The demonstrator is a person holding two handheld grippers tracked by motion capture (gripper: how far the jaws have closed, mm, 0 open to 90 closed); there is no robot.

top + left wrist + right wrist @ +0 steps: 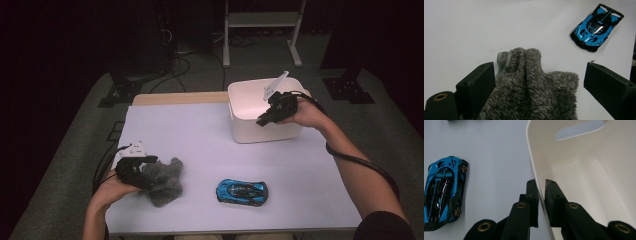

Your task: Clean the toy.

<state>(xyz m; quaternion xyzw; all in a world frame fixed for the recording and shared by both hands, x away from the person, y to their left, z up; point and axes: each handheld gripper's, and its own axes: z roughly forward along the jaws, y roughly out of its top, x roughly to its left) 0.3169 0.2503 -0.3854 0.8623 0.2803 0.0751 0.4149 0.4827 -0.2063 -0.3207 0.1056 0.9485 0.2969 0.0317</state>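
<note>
Risk: your left gripper (536, 85) jaws wide apart around cloth (534, 87), grey fuzzy heap near car (597, 27); close off-centre and you pinch only loose fold, cloth slips out on lift. Cloth between fingers (477, 87), nearer one, gap at other. Your right gripper (541, 195) clamped on bin (584, 172) wall, far side of car; tug could tip bin

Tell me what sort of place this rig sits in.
Probably a lab or recording room: a white-covered table on grey carpet, loose cables and a stand's metal legs behind, dark surroundings.
</note>
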